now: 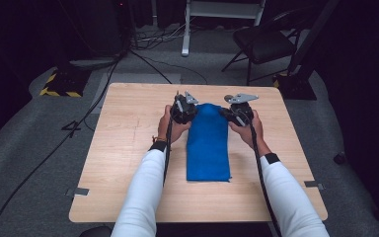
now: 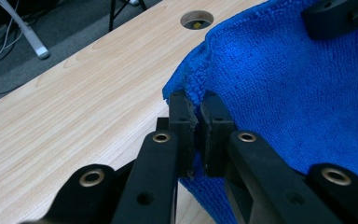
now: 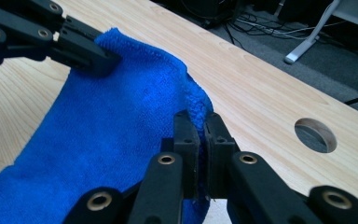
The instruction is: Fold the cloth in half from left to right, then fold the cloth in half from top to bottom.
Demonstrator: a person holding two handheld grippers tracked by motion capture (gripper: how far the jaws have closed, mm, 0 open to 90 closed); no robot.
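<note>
Our left gripper (image 2: 195,122) pinches one far corner of the fuzzy blue cloth (image 1: 207,143), and our right gripper (image 3: 198,135) pinches the other far corner. Both sets of jaws press tight on the cloth. It lies long and folded in the middle of the light wooden table (image 1: 128,148), and its far end is lifted a bit. We think we should move both hands together and keep the edge straight, so the fold lands neat.

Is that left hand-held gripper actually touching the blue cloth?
Touching. In the left gripper view, the left hand-held gripper has its jaws shut on the edge of the blue cloth, with fabric pinched between them.
</note>
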